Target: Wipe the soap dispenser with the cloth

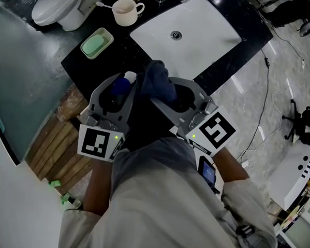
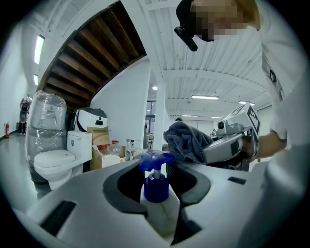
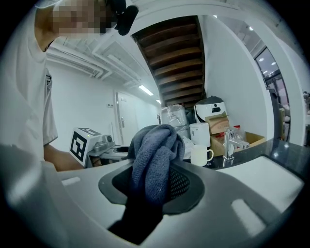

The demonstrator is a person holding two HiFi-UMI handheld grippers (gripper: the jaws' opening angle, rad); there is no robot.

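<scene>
The soap dispenser (image 2: 156,188) is being held by the left gripper (image 1: 120,94), whose jaws are being kept part way closed on the white body of the bottle, just under the blue collar. The bottle is being carried upright in the air, lifted off the black counter (image 1: 84,60), in front of the person and on the near side of the white sink (image 1: 212,24). Its blue pump head is being pointed upward, above the jaws.

The cloth (image 3: 152,157) is being gripped by the right gripper (image 1: 177,97). Its jaws are being pressed on the bunched grey-blue fabric, and a thick fold is being left free above them. In the head view the cloth is being brought just beside the pump head. Whether it is already touching the bottle cannot be told from any view.

The step in hand is judged to be the wiping itself, at its beginning or during a stroke near the top. For the next move, the free fold is probably to be pressed against the pump head and then drawn over the parts not covered by the left jaws, while the bottle is being kept steady. Care is being called for, because the pump could be pushed down and soap let out.
</scene>
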